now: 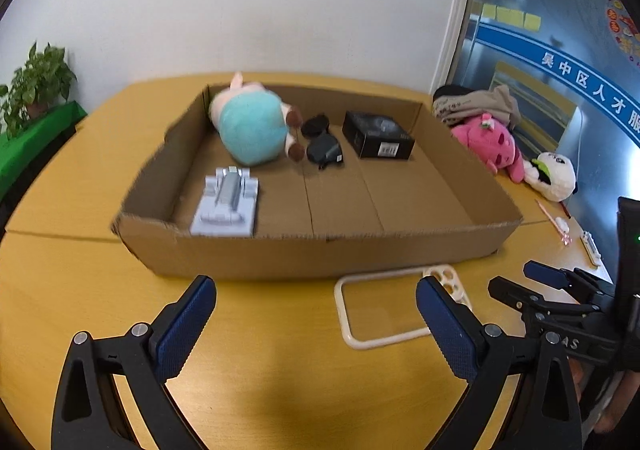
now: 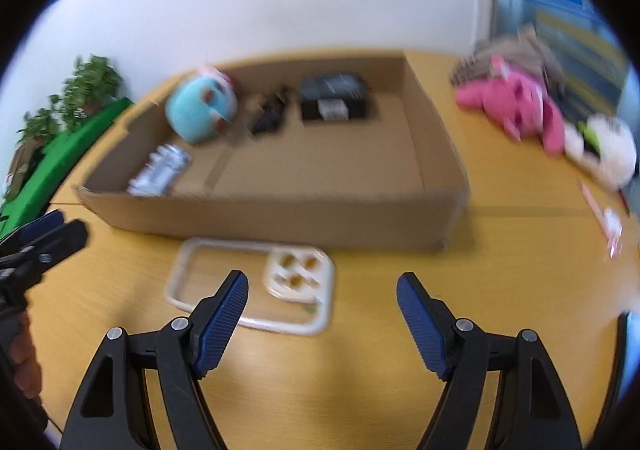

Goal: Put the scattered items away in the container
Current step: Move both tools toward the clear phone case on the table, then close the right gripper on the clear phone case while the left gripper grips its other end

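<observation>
A shallow cardboard box (image 1: 300, 258) (image 2: 280, 218) lies on the yellow table. Inside it are a teal plush toy (image 1: 252, 130), black sunglasses (image 1: 322, 142), a black carton (image 1: 378, 136) and a pale grey stand (image 1: 226, 206). A cream phone case (image 1: 382, 340) (image 2: 280, 270) lies flat on the table in front of the box. My left gripper (image 1: 315, 284) is open and empty, its right finger over the case's right end. My right gripper (image 2: 322, 277) is open and empty, with the case just ahead of its left finger. Each gripper shows at the edge of the other's view.
To the right of the box lie a pink plush (image 1: 490, 140), a white plush (image 1: 554, 176), a heap of cloth (image 1: 476, 104) and a pink pen (image 1: 556, 222). A potted plant (image 1: 36, 86) stands on a green surface at far left. A person's hand (image 2: 24, 366) shows at lower left.
</observation>
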